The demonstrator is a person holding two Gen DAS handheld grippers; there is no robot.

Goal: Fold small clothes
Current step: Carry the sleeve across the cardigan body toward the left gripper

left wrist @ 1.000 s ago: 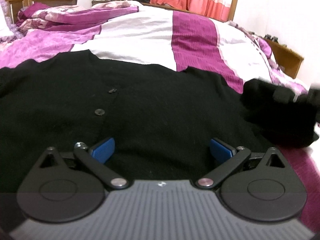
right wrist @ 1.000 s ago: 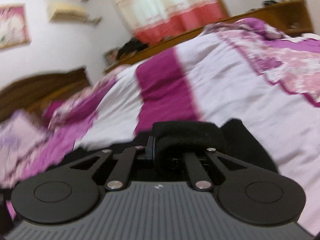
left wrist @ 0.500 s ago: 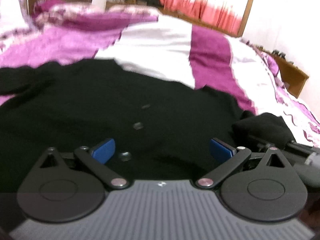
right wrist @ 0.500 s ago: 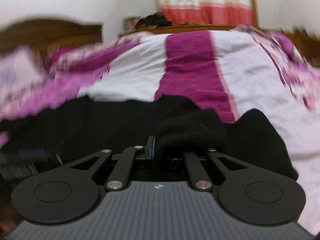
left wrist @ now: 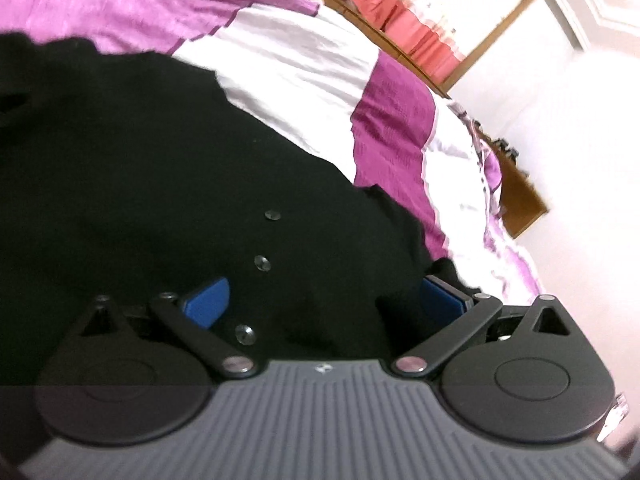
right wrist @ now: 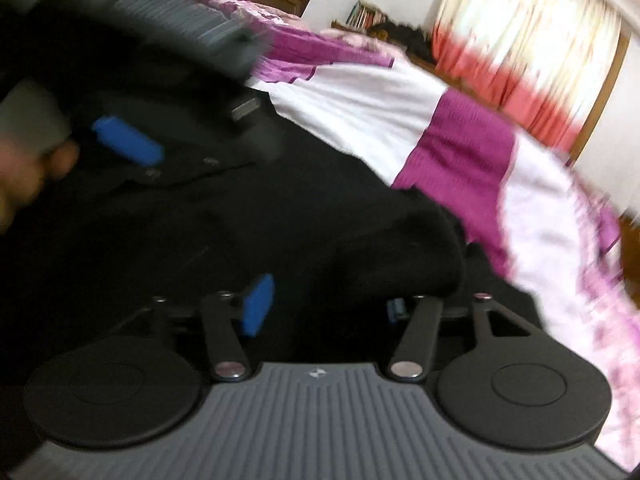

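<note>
While the black cardigan [left wrist: 168, 184] lies buttoned across the striped quilt [left wrist: 320, 68], the left gripper [left wrist: 324, 300] hovers jaws apart, ready to pinch. Alongside, the right gripper [right wrist: 324, 308], jaws parted, straddles a folded-over sleeve [right wrist: 400, 256].

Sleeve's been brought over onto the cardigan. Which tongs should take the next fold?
Probably left. The left tongs hang open over the black cardigan, by its buttons. The right tongs are open too, but a bunched sleeve still lies between them.
</note>
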